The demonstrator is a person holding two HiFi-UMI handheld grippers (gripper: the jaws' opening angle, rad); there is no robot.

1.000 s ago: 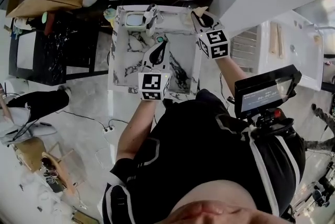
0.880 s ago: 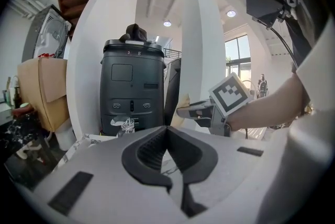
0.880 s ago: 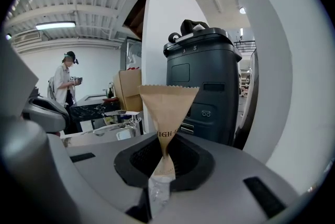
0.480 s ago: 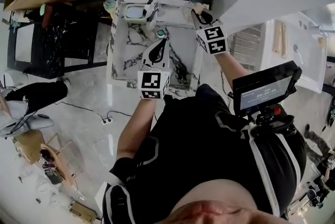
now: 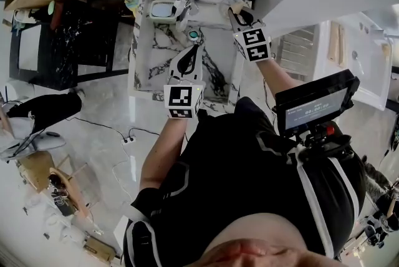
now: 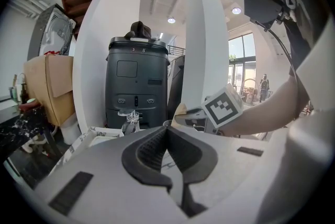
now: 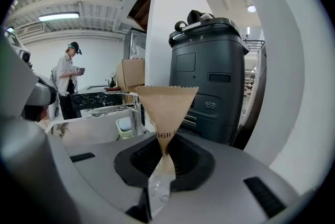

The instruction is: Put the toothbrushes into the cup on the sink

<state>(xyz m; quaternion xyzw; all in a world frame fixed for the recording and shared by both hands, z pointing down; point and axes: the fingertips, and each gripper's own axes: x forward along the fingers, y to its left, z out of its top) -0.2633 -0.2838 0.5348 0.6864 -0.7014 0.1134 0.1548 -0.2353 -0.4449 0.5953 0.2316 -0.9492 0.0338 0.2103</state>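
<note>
Since the frame a second ago, the right gripper (image 5: 240, 17) has been sinking a little at the far right corner of the marble sink (image 5: 138, 66), while the left gripper (image 5: 192, 53) has hardly shifted.

From the head view, the person is leaning over the sink with both arms stretched forward. The left gripper is hanging over the middle of the basin, its tip pointing at a small round teal-rimmed cup (image 5: 193, 35) just ahead of it. A faucet (image 5: 182, 5) is standing at the far rim, and a pale green container (image 5: 161, 10) is sitting beside it to the left. The right gripper is carrying a toothbrush packet (image 5: 233, 7) whose tan end is poking out past its tip, above the surface near the far right corner and well apart from the cup.

Through the left gripper view, the jaws are lying clenched against each other with nothing between them. What looks like the cup's pale rim (image 6: 166, 124) is peeking over them. Beyond, to the right, the right gripper's marker cube (image 6: 222, 107) is showing, and a dark grey machine (image 6: 137, 81) is standing behind the faucet (image 6: 131, 121).

Through the right gripper view, the jaws are pinching the toothbrush packet (image 7: 166, 108) at its narrow waist. Its brown paper top is fanning upward and its clear lower end is trailing back between the pads. The faucet (image 7: 135, 108) and the pale green container (image 7: 125, 126) are showing to the left, and the same dark machine (image 7: 209, 76) is rising behind. A person (image 7: 67, 87) is standing far off at the left.
</note>
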